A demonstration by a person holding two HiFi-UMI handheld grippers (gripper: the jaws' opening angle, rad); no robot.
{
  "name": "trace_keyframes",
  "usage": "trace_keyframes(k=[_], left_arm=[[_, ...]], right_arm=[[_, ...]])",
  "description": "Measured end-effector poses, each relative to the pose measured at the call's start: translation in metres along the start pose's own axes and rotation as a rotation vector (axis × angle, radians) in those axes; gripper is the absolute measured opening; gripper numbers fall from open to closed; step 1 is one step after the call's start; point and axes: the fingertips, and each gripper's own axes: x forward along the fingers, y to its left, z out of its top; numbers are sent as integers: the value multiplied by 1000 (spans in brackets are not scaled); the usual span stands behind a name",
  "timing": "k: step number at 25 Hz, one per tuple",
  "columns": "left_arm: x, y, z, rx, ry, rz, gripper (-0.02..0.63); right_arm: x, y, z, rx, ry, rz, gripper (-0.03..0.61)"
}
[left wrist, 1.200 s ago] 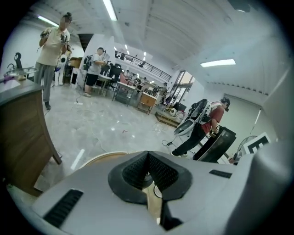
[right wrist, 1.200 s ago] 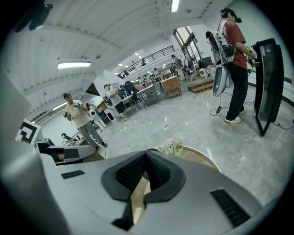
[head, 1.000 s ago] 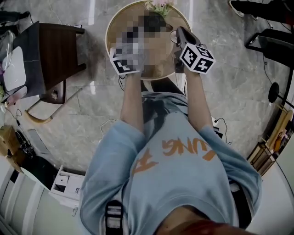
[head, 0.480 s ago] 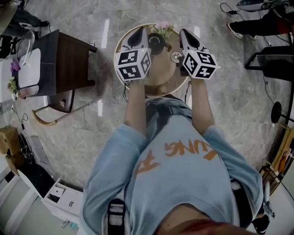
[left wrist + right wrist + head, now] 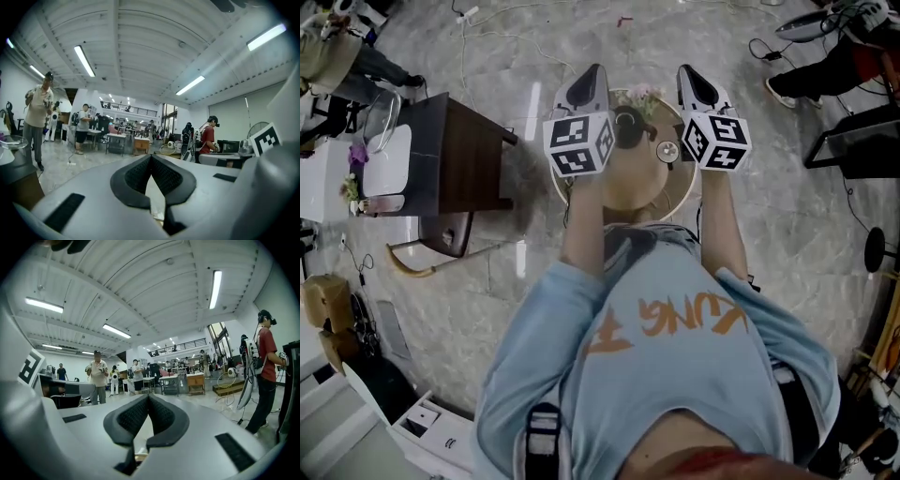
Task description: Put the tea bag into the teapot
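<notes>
1. Both the left gripper [image 5: 151, 159] and the right gripper [image 5: 148, 397] have their jaws pressed together with nothing between them.
2. I see the dark teapot [image 5: 627, 127] on the round table [image 5: 623, 192], between the two grippers; I can't find the tea bag in any view.
3. I expect the bag to be light, limp and easy to tear, so I'd pinch its tag or top edge.

Wide-open workshop hall, polished floor, lights blazing overhead.
Down below, grey veined marble floor [image 5: 787, 234] catching glare; a dark brown wooden side table [image 5: 469, 155] sits left, a round pale wooden table [image 5: 628, 192] just right of it. Up top, a white ribbed ceiling [image 5: 140, 282] carries long white strip lights [image 5: 84, 60]; far off, workbenches [image 5: 117, 139] and a railed balcony [image 5: 129, 110].
</notes>
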Motion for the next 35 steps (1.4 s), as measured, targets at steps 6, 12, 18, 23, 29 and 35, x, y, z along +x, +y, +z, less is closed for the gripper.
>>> trace_keyframes(k=[6, 12, 18, 23, 29, 35], left_arm=[[5, 2, 44, 61, -79, -16, 25], [9, 22, 63, 87, -129, 59, 25], [22, 23, 63, 110, -121, 12, 25], [35, 31, 59, 113, -100, -21, 25], [46, 36, 52, 82, -87, -17, 25], [56, 29, 42, 99, -60, -26, 25]], right_arm=[[6, 3, 37, -72, -72, -21, 11], [18, 0, 51, -84, -96, -49, 11], [32, 6, 54, -103, -96, -38, 11], [47, 8, 47, -141, -71, -65, 11], [55, 9, 45, -210, -49, -76, 11], [55, -5, 43, -171, -48, -86, 11]])
